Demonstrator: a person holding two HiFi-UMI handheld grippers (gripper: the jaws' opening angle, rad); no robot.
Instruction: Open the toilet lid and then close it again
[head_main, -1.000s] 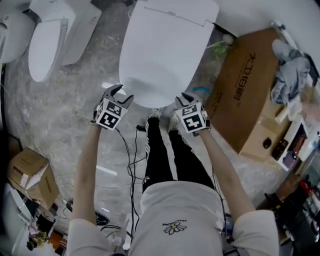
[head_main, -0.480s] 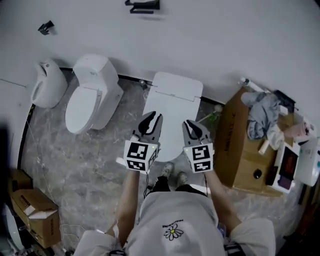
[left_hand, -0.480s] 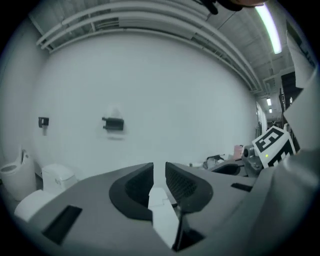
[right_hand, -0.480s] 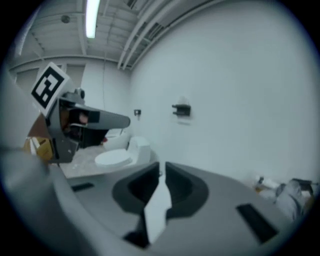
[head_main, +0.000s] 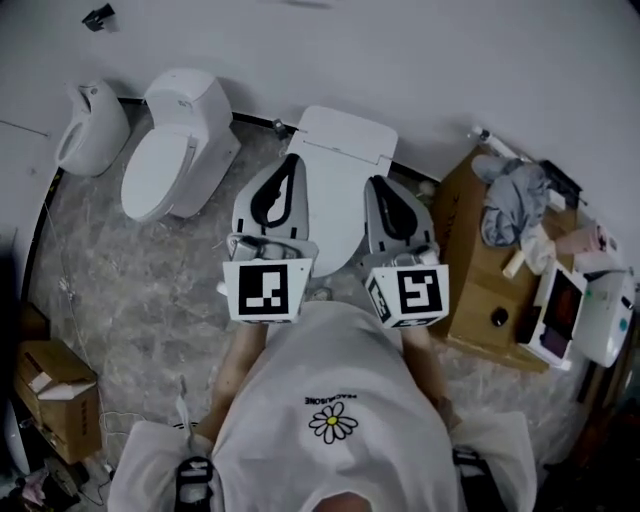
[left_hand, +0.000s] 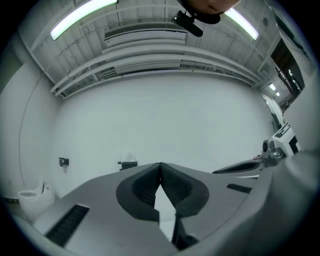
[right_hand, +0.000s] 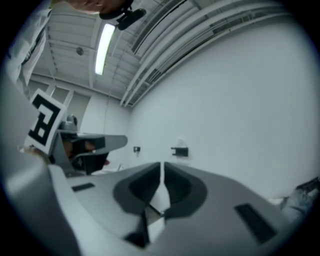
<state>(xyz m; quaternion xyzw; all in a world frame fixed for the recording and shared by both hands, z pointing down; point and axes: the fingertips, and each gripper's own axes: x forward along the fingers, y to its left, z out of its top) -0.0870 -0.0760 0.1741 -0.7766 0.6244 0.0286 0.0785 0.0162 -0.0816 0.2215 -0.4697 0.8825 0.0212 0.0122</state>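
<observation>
In the head view a white toilet (head_main: 335, 150) stands against the wall with its lid (head_main: 328, 215) down. Both grippers are held high above it, side by side in front of the person's chest, and point level at the white wall. The left gripper (head_main: 289, 162) is shut with nothing in it; in the left gripper view its tips (left_hand: 160, 164) meet. The right gripper (head_main: 376, 184) holds nothing either, and its jaws are closing; in the right gripper view its tips (right_hand: 162, 164) stand a hair apart. Neither gripper touches the toilet.
A second white toilet (head_main: 170, 150) and a white urinal (head_main: 90, 125) stand to the left. To the right is a big cardboard box (head_main: 470, 270) with a grey cloth (head_main: 510, 215) on it. A small carton (head_main: 50, 395) sits on the marble floor at lower left.
Both grippers have risen from the front edge of the lowered lid to chest height and swung from pointing down to level. Their jaws have closed. The head view now takes in more of the room.
</observation>
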